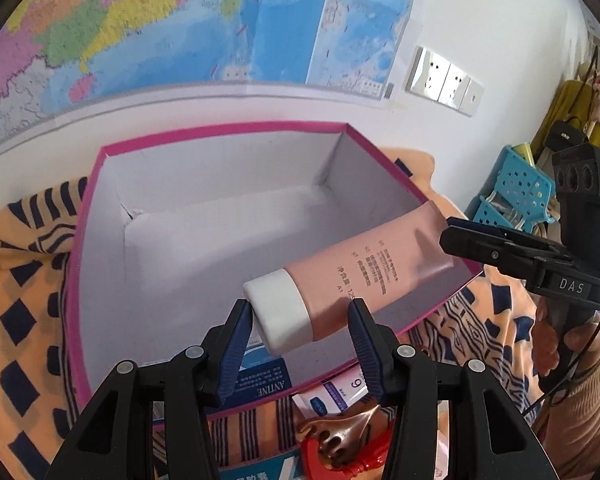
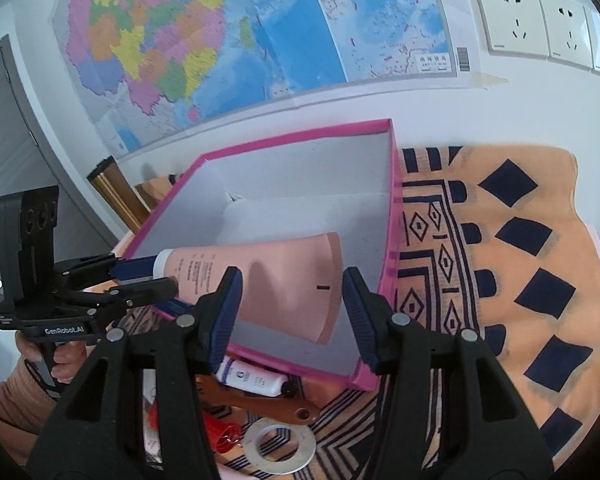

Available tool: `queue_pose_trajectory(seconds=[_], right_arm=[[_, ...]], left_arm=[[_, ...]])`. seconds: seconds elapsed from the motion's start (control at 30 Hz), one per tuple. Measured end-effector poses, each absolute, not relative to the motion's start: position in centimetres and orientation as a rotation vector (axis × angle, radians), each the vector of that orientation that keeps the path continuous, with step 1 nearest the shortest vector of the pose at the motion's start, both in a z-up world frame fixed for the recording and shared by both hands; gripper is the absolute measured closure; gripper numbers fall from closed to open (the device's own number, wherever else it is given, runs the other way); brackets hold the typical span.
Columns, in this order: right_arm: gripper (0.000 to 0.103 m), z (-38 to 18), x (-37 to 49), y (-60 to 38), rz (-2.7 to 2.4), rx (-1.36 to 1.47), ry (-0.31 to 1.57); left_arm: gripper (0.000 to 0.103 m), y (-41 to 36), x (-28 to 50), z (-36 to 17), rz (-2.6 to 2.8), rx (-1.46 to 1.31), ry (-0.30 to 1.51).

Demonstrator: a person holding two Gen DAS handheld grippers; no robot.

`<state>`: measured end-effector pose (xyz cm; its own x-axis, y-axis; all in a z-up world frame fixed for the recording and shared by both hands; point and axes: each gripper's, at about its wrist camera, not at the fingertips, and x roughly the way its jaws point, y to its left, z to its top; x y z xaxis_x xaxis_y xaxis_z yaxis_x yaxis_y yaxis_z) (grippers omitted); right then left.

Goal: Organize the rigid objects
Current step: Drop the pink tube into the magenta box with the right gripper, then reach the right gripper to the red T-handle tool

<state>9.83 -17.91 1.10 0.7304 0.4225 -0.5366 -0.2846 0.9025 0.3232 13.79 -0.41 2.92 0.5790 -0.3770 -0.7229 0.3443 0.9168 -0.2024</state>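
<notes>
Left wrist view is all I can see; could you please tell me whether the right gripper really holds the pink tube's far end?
Observer: Yes. The right gripper has the pink tube by its flat crimped end, with a pad against each edge.
Operator: Thank you. Is anything lying in front of the box on that side?
Observer: A flat silver ring lies on the patterned cloth, just before the near wall of the pink box.

Bright daylight, sharp focus, fisheye-warped edges
</notes>
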Motion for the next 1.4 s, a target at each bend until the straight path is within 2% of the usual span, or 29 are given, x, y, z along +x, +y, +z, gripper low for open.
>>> queue_pose_trajectory(seconds=[0.37, 0.77, 1.1, 1.4], right_arm=[[0.048, 0.9, 10.1, -17.9, 0.34, 0.224, 0.649], [0.046, 1.5, 3.9, -18.2, 0.445, 0.252, 0.551], [0.045, -3.3, 1.1, -14.9, 0.516, 0.251, 0.687], [0.045, -6.6, 0.8, -11.7, 0.556, 0.24, 0.785]], left_arm=[[0.053, -0.7, 14.7, 2.2, -0.421, -0.044, 0.889], [0.048, 1.5, 7.2, 4.2, -0.408, -0.029, 0.721], [0.047, 0.6, 3.9, -0.5, -0.434, 0.012, 0.844], [0.047, 1.6, 2.4, -3.9, -0.444, -0.061, 0.94]])
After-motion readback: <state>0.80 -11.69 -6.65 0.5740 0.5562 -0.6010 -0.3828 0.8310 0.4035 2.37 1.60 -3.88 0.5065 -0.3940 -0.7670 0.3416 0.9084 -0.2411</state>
